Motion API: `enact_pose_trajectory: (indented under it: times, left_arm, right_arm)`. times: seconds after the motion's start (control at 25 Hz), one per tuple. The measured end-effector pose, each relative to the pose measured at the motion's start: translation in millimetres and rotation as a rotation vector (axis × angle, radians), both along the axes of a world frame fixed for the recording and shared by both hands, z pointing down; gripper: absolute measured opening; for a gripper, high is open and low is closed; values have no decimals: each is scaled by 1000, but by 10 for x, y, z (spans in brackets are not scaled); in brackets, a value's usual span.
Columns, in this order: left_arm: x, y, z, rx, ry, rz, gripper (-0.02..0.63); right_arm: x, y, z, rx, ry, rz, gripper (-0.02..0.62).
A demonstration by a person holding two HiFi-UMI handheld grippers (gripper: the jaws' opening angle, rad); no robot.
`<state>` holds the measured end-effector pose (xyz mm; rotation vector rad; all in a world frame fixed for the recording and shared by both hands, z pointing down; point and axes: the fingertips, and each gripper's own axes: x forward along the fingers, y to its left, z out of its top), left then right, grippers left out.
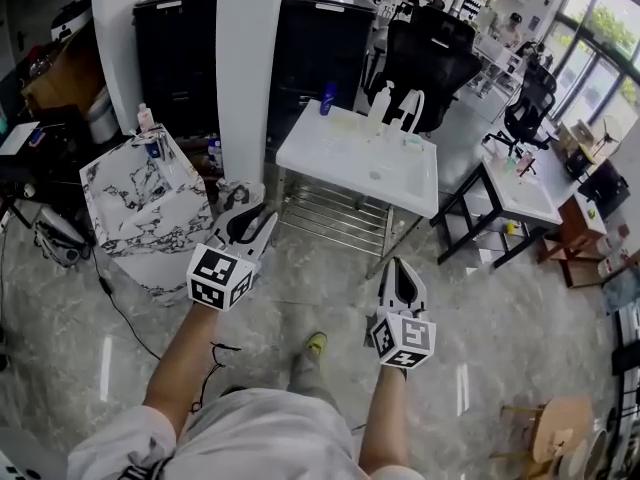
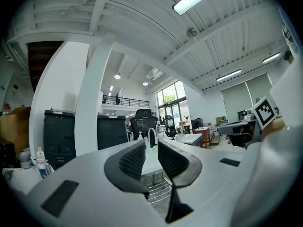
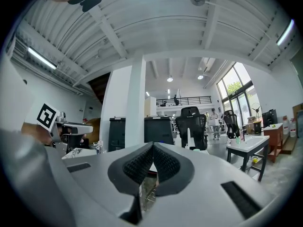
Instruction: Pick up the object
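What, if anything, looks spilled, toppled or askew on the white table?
Nothing stands out. The white bottle at the far edge of the white table stands upright, and no spill shows on its top.

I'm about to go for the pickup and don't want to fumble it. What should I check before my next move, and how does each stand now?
1. Left gripper ready: ok, jaws apart, nothing between.
2. Right gripper ready: not ok, jaws together, empty.
3. Target identified: cannot tell; a blue bottle and a white pump bottle both stand on the white table.
4. Within reach: not ok; both grippers hang over the floor, short of that table.
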<state>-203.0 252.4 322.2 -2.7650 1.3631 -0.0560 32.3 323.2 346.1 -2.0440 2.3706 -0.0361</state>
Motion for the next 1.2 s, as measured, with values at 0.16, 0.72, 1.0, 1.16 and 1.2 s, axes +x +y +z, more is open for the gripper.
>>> enact_pose_trajectory:
  times: [0.16, 0.72, 1.0, 1.16, 1.2]
  left_arm:
    - [128, -382, 102, -12, -8, 3, 80]
    - [1163, -2600, 431, -73, -69, -12, 80]
    - [1295, -3307, 381, -84, -82, -84, 80]
    - [1383, -3669, 399, -101, -91, -113, 80]
    - [1416, -3739, 418, -106, -96, -113, 78]
  right_arm:
    - [131, -402, 113, -5, -6, -5, 8]
    - [1140, -2685, 427, -42, -28, -68, 8]
    - [1268, -3604, 396, -53, -43, -157, 8]
    - [1347, -4014, 406, -67, -45, -194, 8]
    - [1370, -4089, 417, -71, -46, -199, 8]
